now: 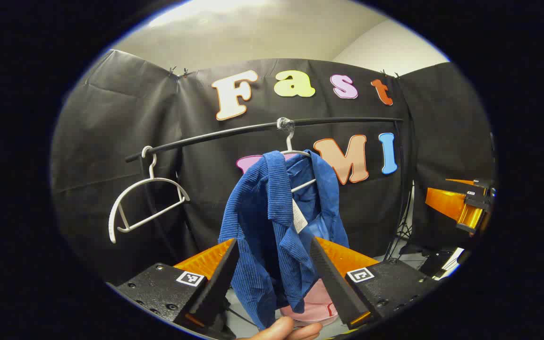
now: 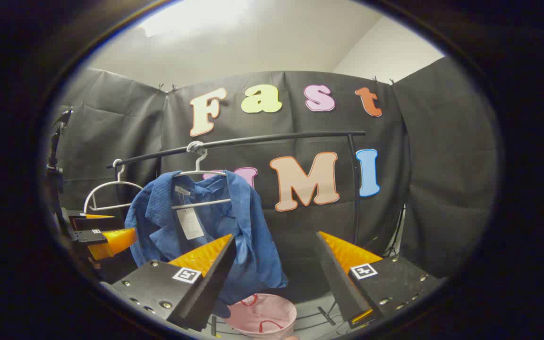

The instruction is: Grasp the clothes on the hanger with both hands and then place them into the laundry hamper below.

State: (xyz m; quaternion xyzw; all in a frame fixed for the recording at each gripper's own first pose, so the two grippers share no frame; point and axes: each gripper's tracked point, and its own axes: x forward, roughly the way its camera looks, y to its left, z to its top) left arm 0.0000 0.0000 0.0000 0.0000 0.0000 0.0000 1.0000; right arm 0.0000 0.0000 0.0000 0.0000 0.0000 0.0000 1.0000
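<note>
The blue shirt hangs on a white hanger from the black rail, above the pink hamper. I see my left gripper raised level with its hem, fingers spread apart either side of the cloth, gripping nothing. My right gripper stands released too, beside the shirt. A white tag dangles inside the collar; its print is too small to read. An empty hanger hangs further along the rail.

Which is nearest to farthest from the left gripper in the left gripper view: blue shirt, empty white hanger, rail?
From the left gripper:
1. Blue shirt, between its open fingers.
2. Empty white hanger, upper left.
3. Rail, overhead at the back.
</note>
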